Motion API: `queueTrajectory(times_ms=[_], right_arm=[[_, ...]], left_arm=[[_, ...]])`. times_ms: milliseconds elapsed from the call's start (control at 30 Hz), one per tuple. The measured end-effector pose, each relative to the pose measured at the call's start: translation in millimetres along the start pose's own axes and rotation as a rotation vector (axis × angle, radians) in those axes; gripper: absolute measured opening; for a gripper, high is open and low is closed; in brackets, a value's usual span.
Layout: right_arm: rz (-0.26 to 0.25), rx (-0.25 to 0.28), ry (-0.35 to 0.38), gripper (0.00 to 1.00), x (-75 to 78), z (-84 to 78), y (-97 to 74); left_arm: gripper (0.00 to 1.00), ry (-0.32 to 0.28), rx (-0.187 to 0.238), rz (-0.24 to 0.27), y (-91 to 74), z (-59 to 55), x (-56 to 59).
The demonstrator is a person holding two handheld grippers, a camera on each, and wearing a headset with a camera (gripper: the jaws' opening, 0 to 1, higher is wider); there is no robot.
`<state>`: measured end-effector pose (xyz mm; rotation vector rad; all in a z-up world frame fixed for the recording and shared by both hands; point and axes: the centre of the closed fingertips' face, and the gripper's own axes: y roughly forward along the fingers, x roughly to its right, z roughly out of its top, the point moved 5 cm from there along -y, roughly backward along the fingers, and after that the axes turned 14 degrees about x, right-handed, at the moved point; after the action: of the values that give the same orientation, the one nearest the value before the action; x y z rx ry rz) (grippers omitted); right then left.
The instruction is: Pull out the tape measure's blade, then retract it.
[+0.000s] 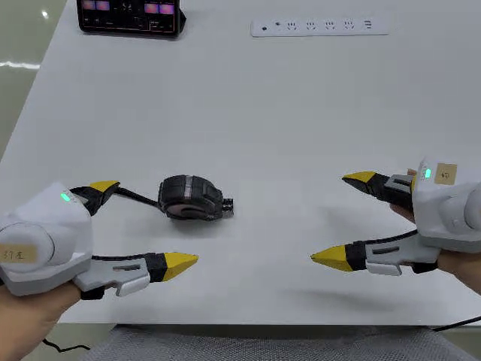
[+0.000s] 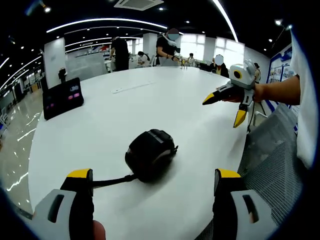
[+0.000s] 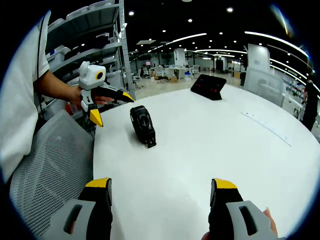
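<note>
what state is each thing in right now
tape measure: blade retracted, not held
left claw: open, empty
right claw: open, empty
tablet: screen lit
power strip: nothing plugged in

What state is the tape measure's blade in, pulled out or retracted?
Retracted: the tape measure lies on the table with no blade length showing beyond its case.

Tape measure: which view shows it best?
Left gripper view: the tape measure sits close and large just ahead of the open jaws, its strap running toward one jaw. Head view shows it smaller, from above. Right gripper view shows it farther off, roughly edge-on.
</note>
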<state>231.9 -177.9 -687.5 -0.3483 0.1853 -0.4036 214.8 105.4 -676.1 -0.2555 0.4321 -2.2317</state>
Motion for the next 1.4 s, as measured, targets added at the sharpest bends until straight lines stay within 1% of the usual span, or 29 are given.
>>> queueTrajectory(times_ms=[133,200,267,367,467,667,867,967,1100,1233,1400], right_arm=[[-0.016,0.0,0.008,0.81,0.4,-1.7,-4.4],[-0.03,0.001,0.01,0.82,1.5,-2.6,-6.3],[-0.04,0.002,0.012,0.83,2.3,-3.3,-7.7],[-0.057,0.002,0.014,0.84,3.4,-4.6,-9.6],[-0.065,0.006,0.024,0.84,4.5,-6.2,-12.3],[-0.068,-0.005,0.038,0.84,3.6,-12.5,-17.1],[-0.08,-0.007,0.044,0.84,3.7,-14.7,-22.8],[-0.087,-0.011,0.043,0.84,4.3,-15.7,-25.4],[-0.09,-0.013,0.045,0.85,4.6,-15.9,-28.2],[-0.089,-0.016,0.045,0.85,4.1,-15.9,-30.0],[-0.092,-0.018,0.045,0.85,4.3,-16.0,-31.5]], left_arm=[[0.99,0.009,-0.003,-0.004,-1.5,0.4,-2.3],[0.99,-0.004,-0.008,-0.007,-2.2,0.1,-3.6],[0.99,0.003,-0.007,-0.008,-2.9,-0.2,-4.4],[0.99,-0.011,0.0,-0.009,-4.7,-1.4,-5.8],[0.99,-0.008,0.007,-0.013,-5.1,-2.2,-6.0],[0.99,-0.004,-0.008,-0.022,-4.7,-4.9,-5.9],[0.99,-0.005,0.004,-0.03,-5.4,-3.9,-5.4],[0.99,0.007,-0.003,-0.034,-6.1,-4.6,-6.0],[0.99,0.008,0.002,-0.04,-7.0,-3.5,-8.0],[0.99,0.018,0.002,-0.053,-7.2,-3.1,-7.6],[0.99,0.028,-0.001,-0.052,-8.3,-3.6,-8.2]])
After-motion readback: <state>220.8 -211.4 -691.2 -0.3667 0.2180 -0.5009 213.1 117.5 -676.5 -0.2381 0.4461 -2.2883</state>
